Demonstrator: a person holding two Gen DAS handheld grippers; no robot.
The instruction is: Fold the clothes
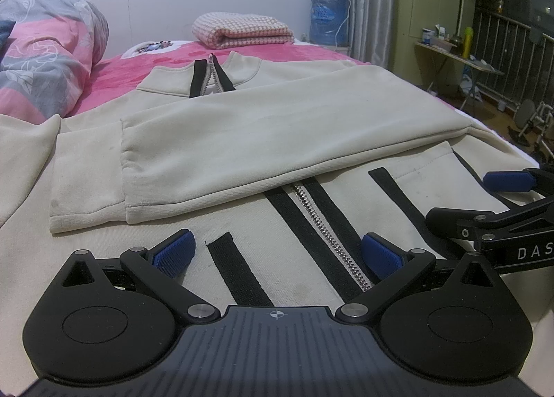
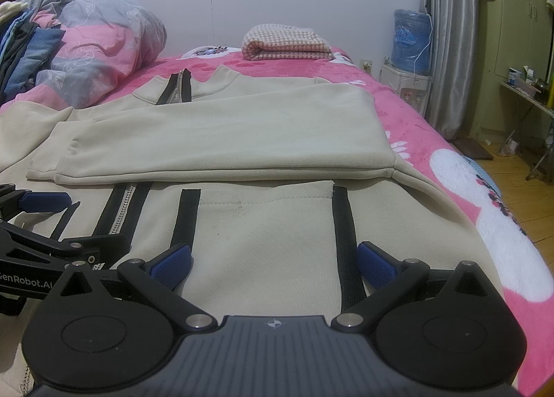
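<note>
A cream zip-up jacket (image 1: 277,126) with black stripes lies flat on the pink bed, collar far from me. Its sleeves are folded across the chest, their cuffs (image 1: 90,171) lying to the left. My left gripper (image 1: 277,251) hovers open over the hem, straddling the zipper (image 1: 329,241) and a black stripe. My right gripper (image 2: 273,260) is open too, low over the right front pocket (image 2: 263,223) between two black stripes. Each gripper shows at the edge of the other's view, side by side. Nothing is held.
A rolled pink and grey quilt (image 1: 45,50) lies at the left. A folded checked blanket (image 2: 287,43) sits at the bed's far end. The bed's right edge (image 2: 502,223) drops to a wooden floor. A water dispenser (image 2: 412,50) and a folding table (image 1: 457,57) stand beyond.
</note>
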